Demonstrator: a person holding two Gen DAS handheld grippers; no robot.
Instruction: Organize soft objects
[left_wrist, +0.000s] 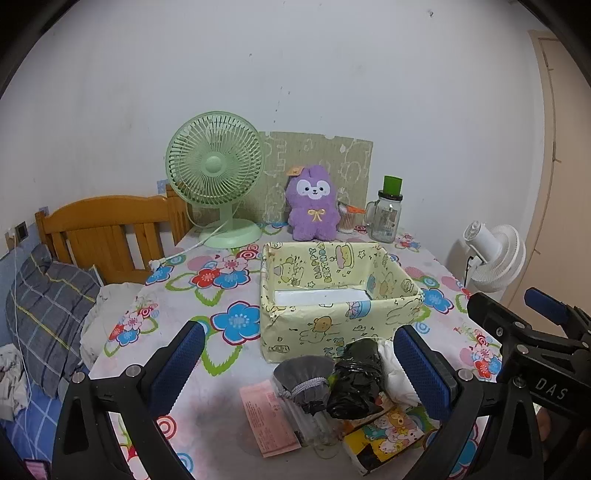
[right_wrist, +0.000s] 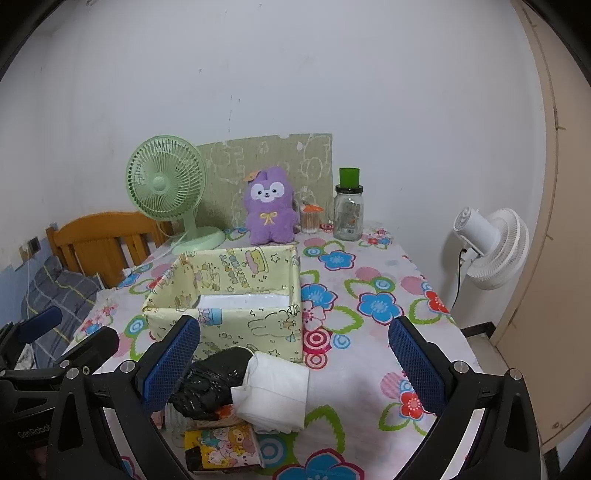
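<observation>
None of the soft items sits in the yellow box (left_wrist: 332, 295) yet; the black bag (left_wrist: 356, 384), grey pouch (left_wrist: 306, 380) and white tissue pack (right_wrist: 275, 391) lie before it. Left gripper (left_wrist: 299, 369) and right gripper (right_wrist: 295, 362) both gape apart, holding nothing, so all the sorting seems left.

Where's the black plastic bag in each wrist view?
Left wrist: black plastic bag lower centre, between the open fingers, before the yellow box.
Right wrist: black plastic bag lower left, beside the left finger.
Shared landmark: purple plush.
</observation>
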